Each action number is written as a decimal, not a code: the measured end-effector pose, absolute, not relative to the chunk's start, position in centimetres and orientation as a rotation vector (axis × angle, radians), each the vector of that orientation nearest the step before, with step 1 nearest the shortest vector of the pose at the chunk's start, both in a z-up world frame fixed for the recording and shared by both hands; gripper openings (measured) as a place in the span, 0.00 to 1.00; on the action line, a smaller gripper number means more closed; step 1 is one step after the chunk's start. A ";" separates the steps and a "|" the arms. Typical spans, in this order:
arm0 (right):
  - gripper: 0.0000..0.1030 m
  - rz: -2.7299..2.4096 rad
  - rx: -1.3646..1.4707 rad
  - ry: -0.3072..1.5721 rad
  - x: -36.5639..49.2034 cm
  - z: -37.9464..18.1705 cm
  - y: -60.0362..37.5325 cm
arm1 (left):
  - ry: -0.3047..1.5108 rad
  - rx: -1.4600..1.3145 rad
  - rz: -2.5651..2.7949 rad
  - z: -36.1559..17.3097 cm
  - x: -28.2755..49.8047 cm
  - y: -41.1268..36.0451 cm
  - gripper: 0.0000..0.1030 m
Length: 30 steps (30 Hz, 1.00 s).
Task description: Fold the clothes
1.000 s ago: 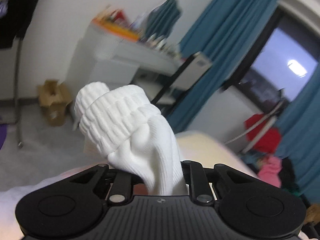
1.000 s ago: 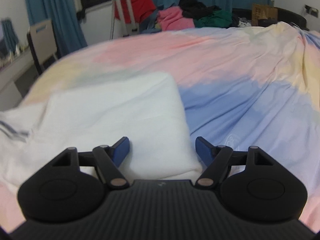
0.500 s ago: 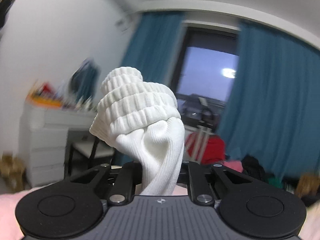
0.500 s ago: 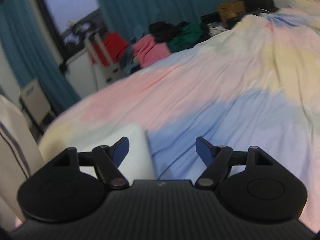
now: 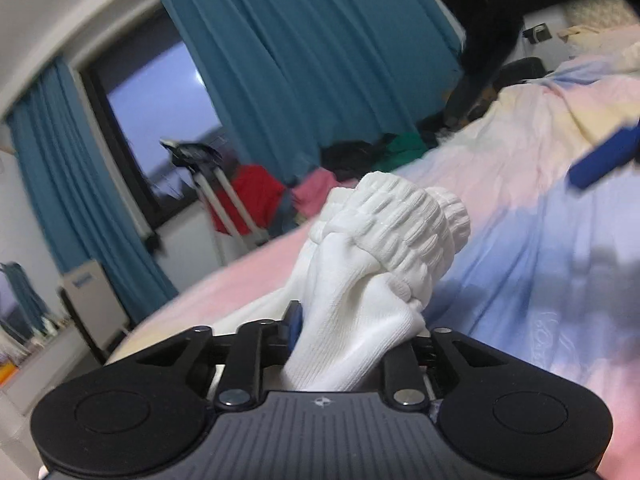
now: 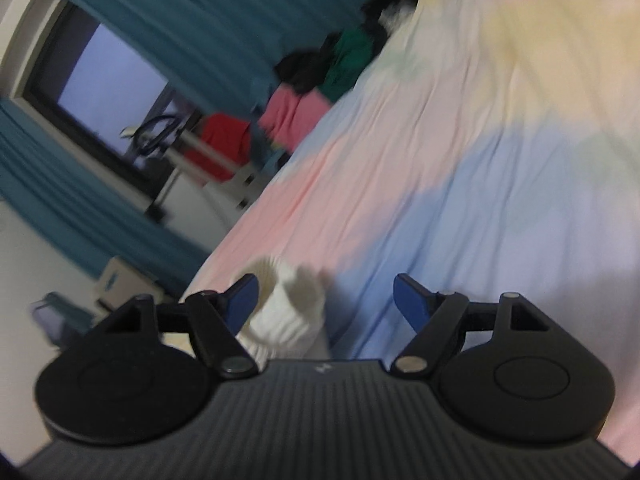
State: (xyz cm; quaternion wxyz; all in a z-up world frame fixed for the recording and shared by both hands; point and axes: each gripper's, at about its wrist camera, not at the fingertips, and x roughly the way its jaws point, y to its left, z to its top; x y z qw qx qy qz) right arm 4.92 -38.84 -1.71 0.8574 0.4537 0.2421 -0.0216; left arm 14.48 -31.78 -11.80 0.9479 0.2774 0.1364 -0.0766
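The left gripper [image 5: 352, 332] has a rolled pair of white socks [image 5: 384, 248] between its jaws, which are opening at this moment; the fabric still fills the narrow gap between them, and the ribbed cuff bundle juts forward above the bed. The right gripper [image 6: 326, 300] holds nothing, its blue-padded jaws opening and already wide apart; in its blurred view the white socks [image 6: 286, 312] show low beside its left finger [image 6: 240, 300], though whether they touch it cannot be told. Under both tools lies a bedsheet [image 5: 520, 240] in soft patches of pink, pale blue and cream yellow, lightly creased and running off to the upper right. At the far edge of the bed a heap of clothes [image 6: 312, 92] lies in pink, green and black, with a red garment [image 5: 248, 196] hanging on a white rack just beside it. Behind them teal curtains [image 5: 304, 60] frame a dark-framed window [image 5: 160, 120] showing dusky blue. A low white-fronted unit [image 5: 86, 280] stands at the left against the pale wall.
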 end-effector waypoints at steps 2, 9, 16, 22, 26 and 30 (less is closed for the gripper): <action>0.75 0.007 0.984 0.531 5.4 -2.2 -38.4 | 0.320 0.587 -0.199 -11.1 14.8 -31.0 0.52; 0.81 0.140 1.027 0.605 6.9 -3.2 -35.7 | 0.411 0.715 -0.327 -9.6 13.2 -20.5 0.85; 0.80 0.143 0.976 0.654 9.1 -4.0 -32.9 | 0.450 0.707 -0.133 -9.7 13.6 -10.8 0.78; 0.47 0.100 0.854 0.623 9.0 -3.4 -31.3 | 0.431 0.537 -0.083 -7.0 13.1 -5.8 0.40; 0.44 0.127 0.847 0.601 7.3 -2.3 -31.1 | 0.439 0.427 -0.132 -3.9 12.3 -2.9 0.21; 0.43 0.124 0.829 0.597 4.2 -1.2 -31.1 | 0.473 0.423 -0.221 -2.4 7.7 -1.1 0.16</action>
